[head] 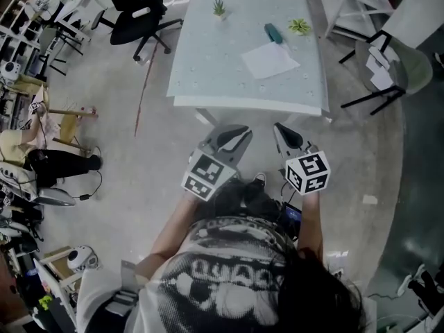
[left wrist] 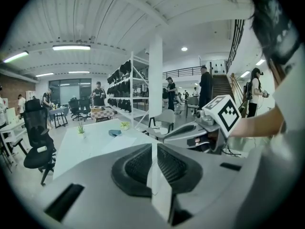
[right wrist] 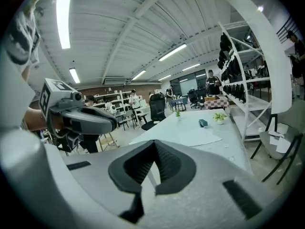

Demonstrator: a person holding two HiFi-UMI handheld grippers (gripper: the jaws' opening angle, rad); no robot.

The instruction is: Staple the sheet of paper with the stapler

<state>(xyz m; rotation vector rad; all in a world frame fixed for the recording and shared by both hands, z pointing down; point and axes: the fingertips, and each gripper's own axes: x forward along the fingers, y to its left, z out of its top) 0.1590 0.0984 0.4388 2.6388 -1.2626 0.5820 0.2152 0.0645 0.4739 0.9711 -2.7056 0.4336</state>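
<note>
Tongs: my left tongs (head: 232, 139) and right tongs (head: 288, 139) are closed and empty, as I'm short of the counter (head: 208, 82).
Targets: sheet of paper (head: 270, 60) at 12 o'clock, stapler (head: 273, 33) just beyond.

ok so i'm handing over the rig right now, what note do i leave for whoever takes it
Left gripper: shut, empty, held short of the table.
Right gripper: shut, empty, beside the left.
Sheet of paper: flat on the table's far right part.
Stapler: at the sheet's far edge.
Done: nothing, neither is in a gripper.
Left: step up, get the sheet into the stapler, press.
</note>
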